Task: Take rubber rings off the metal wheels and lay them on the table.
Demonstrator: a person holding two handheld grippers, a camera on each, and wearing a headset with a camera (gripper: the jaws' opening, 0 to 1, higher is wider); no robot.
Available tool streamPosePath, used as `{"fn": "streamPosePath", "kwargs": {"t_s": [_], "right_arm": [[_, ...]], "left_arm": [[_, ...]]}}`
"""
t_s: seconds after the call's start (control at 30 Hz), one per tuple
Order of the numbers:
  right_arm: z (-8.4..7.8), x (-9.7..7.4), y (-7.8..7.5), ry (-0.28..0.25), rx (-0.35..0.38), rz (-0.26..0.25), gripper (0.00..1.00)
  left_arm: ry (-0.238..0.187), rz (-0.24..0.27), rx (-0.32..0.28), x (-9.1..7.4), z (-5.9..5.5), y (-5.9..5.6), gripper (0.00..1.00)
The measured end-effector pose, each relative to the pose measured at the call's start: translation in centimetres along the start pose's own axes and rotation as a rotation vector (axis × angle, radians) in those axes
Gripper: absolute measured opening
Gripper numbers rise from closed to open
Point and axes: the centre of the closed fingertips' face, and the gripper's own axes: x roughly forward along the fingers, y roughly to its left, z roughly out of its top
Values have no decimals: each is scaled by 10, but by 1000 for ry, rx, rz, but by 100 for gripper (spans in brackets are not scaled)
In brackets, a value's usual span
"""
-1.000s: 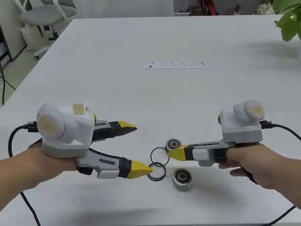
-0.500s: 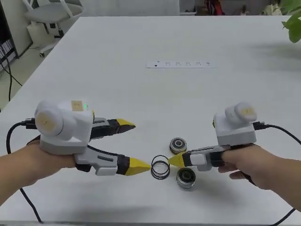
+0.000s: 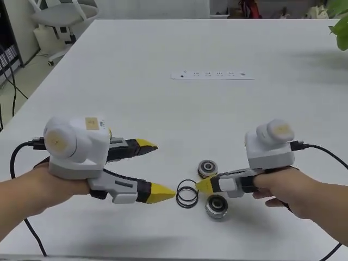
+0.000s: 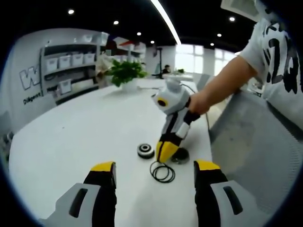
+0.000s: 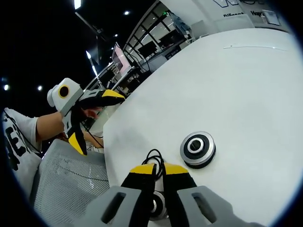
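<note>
**Rubber rings** (image 3: 186,196): thin black loops, overlapping in a small flat pile on the white surface (image 3: 163,103), near your edge and between your two tools. Also seen in the left gripper view (image 4: 162,172).

**Metal wheels:** two, both lying flat. The far wheel (image 3: 207,168) sits just beyond the rings. The near wheel (image 3: 216,205) sits just beside them, under your right tool's jaws.

**Right tool** (image 3: 198,186): jaws drawn together, yellow tip low and right at the edge of the rings. In its own view (image 5: 159,169) a black loop shows just past the tips. You cannot tell whether a ring is pinched.

**Left tool** (image 3: 163,168): jaws spread wide and released, grasping nothing, with the nearer yellow tip just beside the rings and the other well apart.

**Surroundings:** a white strip with dark markings (image 3: 212,75) lies further out on the surface, a leafy plant (image 3: 340,24) stands at the far right corner, and a chair (image 3: 60,13) stands beyond the far left corner.
</note>
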Motion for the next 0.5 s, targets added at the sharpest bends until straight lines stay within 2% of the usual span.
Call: {"fn": "streamPosePath", "kwargs": {"t_s": [0.3, 0.5], "right_arm": [[-1, -1, -4, -3, -19, -17, 9], [4, -8, -1, -23, -20, -3, 11]], "left_arm": [[9, 5, -4, 1, -3, 4, 67], [15, 3, -4, 4, -3, 5, 67]]}}
